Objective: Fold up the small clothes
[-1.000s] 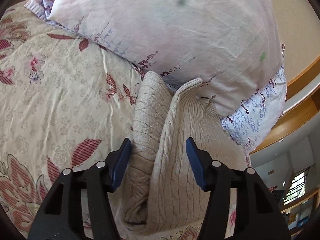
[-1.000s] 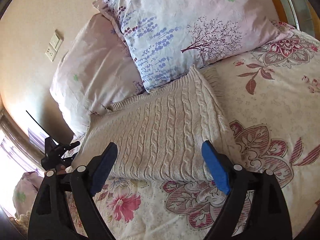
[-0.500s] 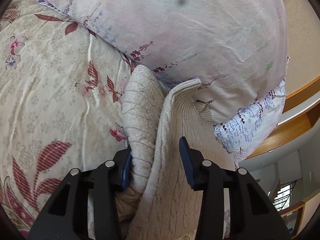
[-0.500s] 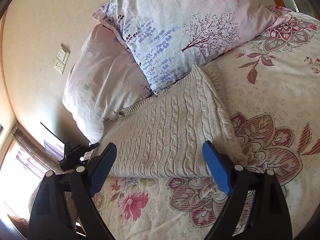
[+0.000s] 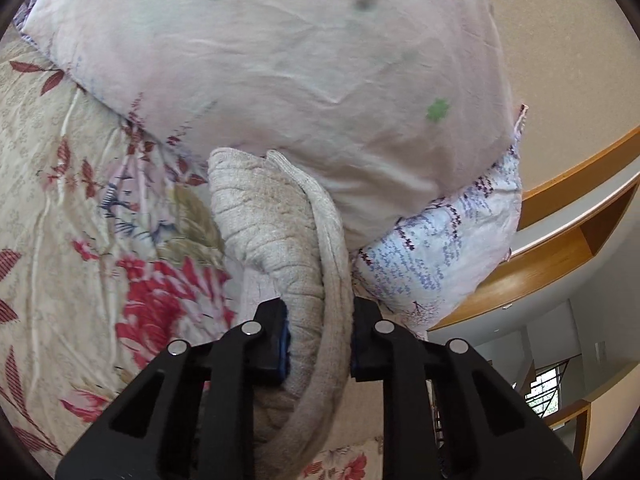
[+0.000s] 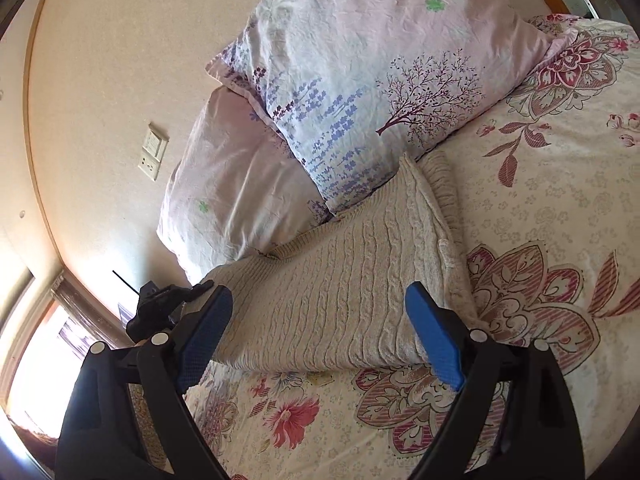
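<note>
The cream cable-knit sweater (image 6: 344,292) lies on the bed, already doubled over into a thick bundle, its far edge pushed up against the pillows. It looks soft, bulky and fairly light: a knit like this sags and stretches where it is pinched, and the layers slide over one another, so a grip on one ply alone would probably pull the fold apart. The ribbed hem and the folded edges seem the firmest places to take hold, with all layers caught together.

That is about where the left claw (image 5: 318,344) sits. Its jaws are closing, and in the left wrist view the gathered end of the sweater (image 5: 280,248) is squeezed between the blue pads, the knit bulging out on both sides of them. The bundle hangs from this hold rather limply, so I judge it would droop if lifted by this end only.

The right claw (image 6: 320,332) stands with its jaws wide apart and nothing between them, hovering just above the near folded edge, pads (image 6: 434,340) clear of the knit. Catching that edge would let both ends rise together.

Around the sweater spreads the floral bedspread (image 6: 540,216). Behind it, a lavender-print pillow (image 6: 380,80) leans over a paler pink pillow (image 6: 232,184), and a wall switch plate (image 6: 153,156) shows beyond.
</note>
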